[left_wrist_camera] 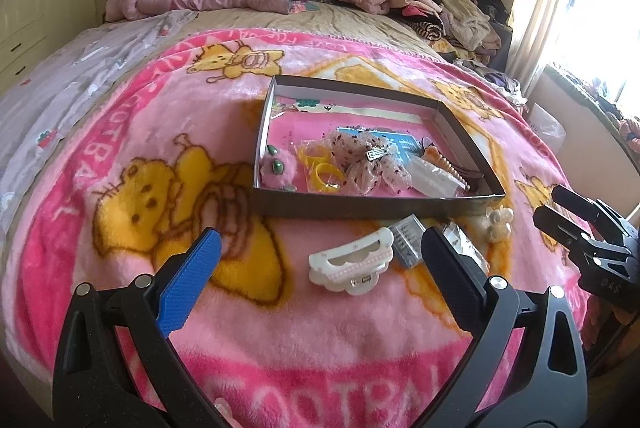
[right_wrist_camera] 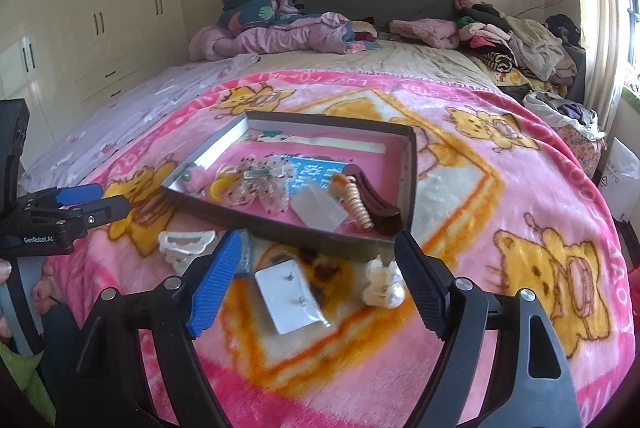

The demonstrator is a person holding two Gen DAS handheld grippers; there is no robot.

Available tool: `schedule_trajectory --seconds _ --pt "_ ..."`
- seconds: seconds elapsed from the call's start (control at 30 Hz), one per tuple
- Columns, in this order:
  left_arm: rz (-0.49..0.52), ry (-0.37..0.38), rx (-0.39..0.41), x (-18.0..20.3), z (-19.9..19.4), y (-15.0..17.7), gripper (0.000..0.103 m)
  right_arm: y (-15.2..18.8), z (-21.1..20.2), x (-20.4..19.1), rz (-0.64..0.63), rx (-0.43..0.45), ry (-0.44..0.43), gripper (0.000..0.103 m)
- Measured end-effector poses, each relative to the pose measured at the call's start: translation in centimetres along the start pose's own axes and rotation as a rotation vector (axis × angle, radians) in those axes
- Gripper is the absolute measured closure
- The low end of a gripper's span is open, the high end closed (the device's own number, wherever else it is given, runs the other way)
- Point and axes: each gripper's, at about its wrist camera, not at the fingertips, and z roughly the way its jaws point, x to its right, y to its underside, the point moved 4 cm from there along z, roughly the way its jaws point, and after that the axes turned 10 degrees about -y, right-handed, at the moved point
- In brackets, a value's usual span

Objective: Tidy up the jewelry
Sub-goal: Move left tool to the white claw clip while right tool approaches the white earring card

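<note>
While both grippers hang over the pink blanket (left_wrist_camera: 120, 156), the left gripper (left_wrist_camera: 320, 256) and the right gripper (right_wrist_camera: 318, 260) stand wide apart and grip nothing. The shallow box (left_wrist_camera: 460, 120) of hair accessories lies at twelve o'clock. A white claw clip (left_wrist_camera: 348, 262) lies between the left fingers; an earring card (right_wrist_camera: 290, 302) and a small pearl clip (right_wrist_camera: 382, 284) lie between the right ones.

Small packet (left_wrist_camera: 408, 242): partly hidden behind the left hand-held gripper (left_wrist_camera: 320, 260), contents too small to tell. Pale item (left_wrist_camera: 222, 408) below that gripper: cut off by the picture's edge. Blue card (right_wrist_camera: 316, 174) in the tray (right_wrist_camera: 304, 234): print unreadable, partly covered.
</note>
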Motion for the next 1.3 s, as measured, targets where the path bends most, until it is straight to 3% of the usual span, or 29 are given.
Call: schedule_trajectory --seconds 0.7,1.3 --pt "0.002 -0.035 -0.004 -1.7 -1.2 2.1 0.011 2.5 0.5 -3.6 -0.047 -0.054 -0.058 0.027" --pt "0.054 -0.059 -0.044 -0.6 0.8 4.2 0.011 5.1 2.6 -2.6 -0.032 -0.125 -0.073 0.027"
